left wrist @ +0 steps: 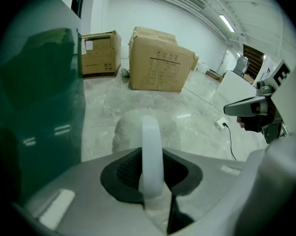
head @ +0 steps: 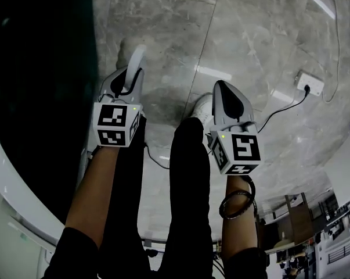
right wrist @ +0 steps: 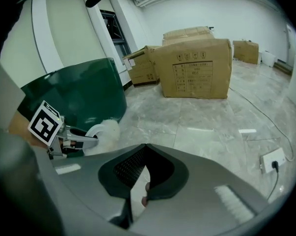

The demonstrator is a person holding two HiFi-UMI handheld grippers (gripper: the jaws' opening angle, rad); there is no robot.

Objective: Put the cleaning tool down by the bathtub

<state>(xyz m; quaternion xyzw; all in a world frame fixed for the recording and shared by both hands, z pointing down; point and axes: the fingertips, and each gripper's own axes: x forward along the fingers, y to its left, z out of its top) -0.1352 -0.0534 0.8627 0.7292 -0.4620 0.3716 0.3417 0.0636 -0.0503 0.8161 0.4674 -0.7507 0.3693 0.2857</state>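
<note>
**Left jaws clamped on the cleaning tool, right jaws closed on nothing**

Jaws of the left gripper (left wrist: 152, 156) are pressed against the white loop handle of the cleaning tool (left wrist: 151, 132), which stands upright between them. The tool's fluffy white head (right wrist: 107, 130) hangs beyond the jaw tips, above the grey marbled floor (head: 250, 39); whether it touches the floor cannot be told. The head sits just beside the foot of the dark green bathtub (right wrist: 76, 95), which fills the left side of the left gripper view.

The right gripper (right wrist: 145, 151) has its jaws brought together at the tips, with nothing held between them. In the head view it hovers to the right of the person's legs, well apart from the tool.

Across the room stand several cardboard boxes (left wrist: 157, 63). A white power socket (head: 309, 83) lies on the floor to the right, with a dark cable (head: 279, 112) running from it.
</note>
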